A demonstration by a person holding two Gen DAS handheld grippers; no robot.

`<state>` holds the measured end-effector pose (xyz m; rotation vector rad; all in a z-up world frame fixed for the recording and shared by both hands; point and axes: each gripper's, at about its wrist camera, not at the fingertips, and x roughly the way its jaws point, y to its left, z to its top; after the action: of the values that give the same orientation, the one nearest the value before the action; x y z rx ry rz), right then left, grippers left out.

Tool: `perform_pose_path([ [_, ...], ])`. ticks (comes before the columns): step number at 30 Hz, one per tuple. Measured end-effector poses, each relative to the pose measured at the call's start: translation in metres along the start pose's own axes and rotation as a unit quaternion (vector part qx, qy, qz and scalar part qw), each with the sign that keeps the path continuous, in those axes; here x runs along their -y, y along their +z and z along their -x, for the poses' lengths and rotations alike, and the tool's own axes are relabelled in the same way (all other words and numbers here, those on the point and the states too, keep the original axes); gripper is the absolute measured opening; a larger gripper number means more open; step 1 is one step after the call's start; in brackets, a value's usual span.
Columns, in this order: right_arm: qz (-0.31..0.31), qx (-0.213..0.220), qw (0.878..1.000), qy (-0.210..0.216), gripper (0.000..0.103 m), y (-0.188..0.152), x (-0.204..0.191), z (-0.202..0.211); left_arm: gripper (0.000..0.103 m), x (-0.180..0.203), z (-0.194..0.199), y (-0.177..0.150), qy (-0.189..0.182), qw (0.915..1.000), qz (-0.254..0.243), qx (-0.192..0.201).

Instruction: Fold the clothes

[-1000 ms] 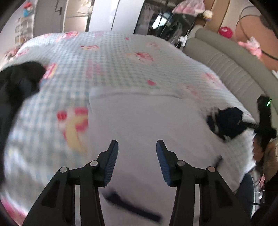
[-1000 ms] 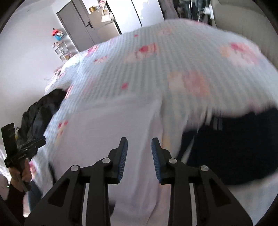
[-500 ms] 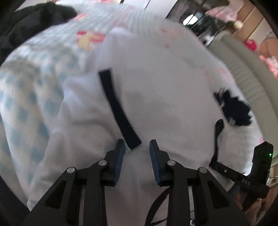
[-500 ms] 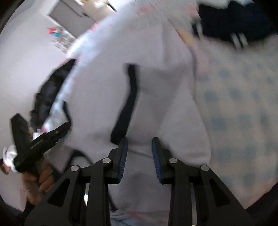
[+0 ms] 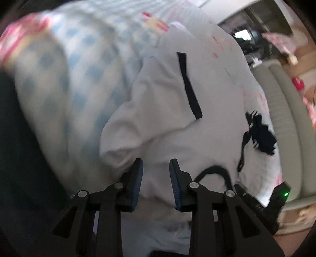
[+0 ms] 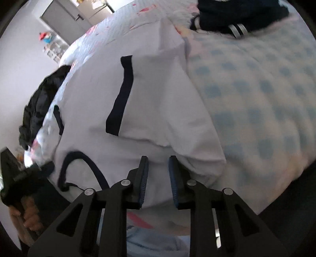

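A white T-shirt with dark sleeve bands and a dark collar lies spread on the checked bedspread. My left gripper sits low at the shirt's near edge by the left shoulder, jaws a little apart with white cloth between the pads. My right gripper sits the same way at the right shoulder, jaws a little apart over the cloth. The shirt also fills the right wrist view. The collar curves to the left of my right gripper. Whether the pads pinch the cloth is unclear.
A dark garment lies on the bed to the right of the shirt, seen also in the right wrist view. A black garment pile lies at the bed's left side. A padded headboard runs along the right.
Both grippers have dropped from above the shirt's middle to its near edge at the shoulders. The left jaws narrowed from wide open; the view tilted down toward the bed edge.
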<state>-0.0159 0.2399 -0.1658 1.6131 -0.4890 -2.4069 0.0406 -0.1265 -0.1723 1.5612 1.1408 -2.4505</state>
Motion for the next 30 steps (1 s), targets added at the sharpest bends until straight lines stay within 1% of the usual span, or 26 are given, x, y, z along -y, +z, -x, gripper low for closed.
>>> perform_pose_path([
  [2, 0.001, 0.010, 1.000, -0.006, 0.024, 0.002, -0.004, 0.009, 0.030, -0.005, 0.017, -0.001, 0.003, 0.9991, 0.026, 0.033],
  [3, 0.007, 0.019, 1.000, -0.002, 0.029, 0.002, -0.009, 0.013, 0.030, -0.005, 0.026, 0.000, 0.018, 0.9981, 0.025, 0.054],
  [4, 0.014, 0.027, 1.000, 0.002, 0.029, 0.002, -0.013, 0.017, 0.030, -0.005, 0.034, 0.000, 0.036, 0.9963, 0.021, 0.075],
  [6, 0.019, 0.043, 0.999, -0.006, 0.029, 0.002, -0.013, 0.025, 0.030, -0.012, 0.043, 0.005, 0.067, 0.9932, 0.035, 0.090],
  [7, 0.021, 0.051, 0.998, -0.011, 0.029, 0.002, -0.012, 0.029, 0.032, -0.018, 0.043, 0.008, 0.067, 0.9932, 0.051, 0.081],
  [8, 0.017, 0.052, 0.998, -0.027, 0.029, 0.003, -0.008, 0.030, 0.032, -0.024, 0.041, 0.012, 0.054, 0.9940, 0.070, 0.065],
  [10, 0.000, 0.044, 0.997, -0.060, 0.029, 0.005, 0.000, 0.030, 0.033, -0.031, 0.041, 0.018, 0.023, 0.9918, 0.111, 0.059],
  [11, -0.012, 0.037, 0.998, -0.056, 0.029, 0.006, 0.005, 0.030, 0.034, -0.031, 0.043, 0.020, 0.022, 0.9913, 0.114, 0.062],
  [12, -0.026, 0.036, 0.998, -0.044, 0.029, 0.008, 0.011, 0.032, 0.039, -0.030, 0.046, 0.021, 0.024, 0.9911, 0.113, 0.065],
  [13, -0.033, 0.040, 0.998, -0.037, 0.029, 0.008, 0.015, 0.036, 0.042, -0.027, 0.045, 0.020, 0.029, 0.9917, 0.110, 0.061],
  [15, -0.030, 0.049, 0.998, -0.038, 0.032, 0.006, 0.016, 0.042, 0.042, -0.021, 0.041, 0.014, 0.032, 0.9932, 0.104, 0.042],
  [17, -0.031, 0.050, 0.998, -0.039, 0.033, 0.003, 0.017, 0.046, 0.042, -0.014, 0.034, 0.003, 0.014, 0.9952, 0.094, 0.021],
  [18, -0.033, 0.047, 0.998, -0.038, 0.035, 0.004, 0.013, 0.046, 0.042, -0.013, 0.027, -0.003, -0.019, 0.9954, 0.094, 0.000],
  [19, -0.037, 0.045, 0.998, -0.038, 0.036, 0.006, 0.008, 0.044, 0.042, -0.012, 0.019, -0.009, -0.057, 0.9936, 0.094, -0.024],
  [20, -0.038, 0.039, 0.998, -0.032, 0.037, 0.006, 0.005, 0.042, 0.042, -0.011, 0.011, -0.015, -0.095, 0.9898, 0.094, -0.048],
  [21, -0.038, 0.031, 0.999, -0.024, 0.039, 0.005, 0.004, 0.040, 0.043, -0.011, 0.003, -0.021, -0.134, 0.9840, 0.094, -0.072],
  [22, -0.038, 0.022, 0.999, -0.016, 0.040, 0.003, 0.002, 0.038, 0.043, -0.010, -0.006, -0.025, -0.161, 0.9772, 0.100, -0.096],
  [23, -0.039, 0.009, 0.999, 0.000, 0.041, 0.002, 0.001, 0.033, 0.043, -0.008, -0.012, -0.029, -0.159, 0.9764, 0.102, -0.105],
  [25, -0.042, -0.024, 0.998, 0.040, 0.041, 0.000, -0.002, 0.021, 0.042, -0.004, -0.012, -0.032, -0.097, 0.9889, 0.075, -0.084],
  [26, -0.040, -0.028, 0.998, 0.045, 0.041, 0.000, -0.004, 0.018, 0.042, -0.003, -0.010, -0.032, -0.070, 0.9926, 0.069, -0.072],
  [27, -0.035, -0.026, 0.998, 0.044, 0.041, 0.001, -0.006, 0.017, 0.042, -0.007, -0.008, -0.032, -0.058, 0.9935, 0.073, -0.066],
  [28, -0.031, -0.024, 0.998, 0.042, 0.041, 0.002, -0.008, 0.015, 0.042, -0.010, -0.007, -0.031, -0.056, 0.9926, 0.081, -0.070],
  [30, -0.029, -0.022, 0.999, 0.038, 0.040, 0.003, -0.009, 0.013, 0.044, -0.014, -0.006, -0.028, -0.052, 0.9901, 0.085, -0.099],
])
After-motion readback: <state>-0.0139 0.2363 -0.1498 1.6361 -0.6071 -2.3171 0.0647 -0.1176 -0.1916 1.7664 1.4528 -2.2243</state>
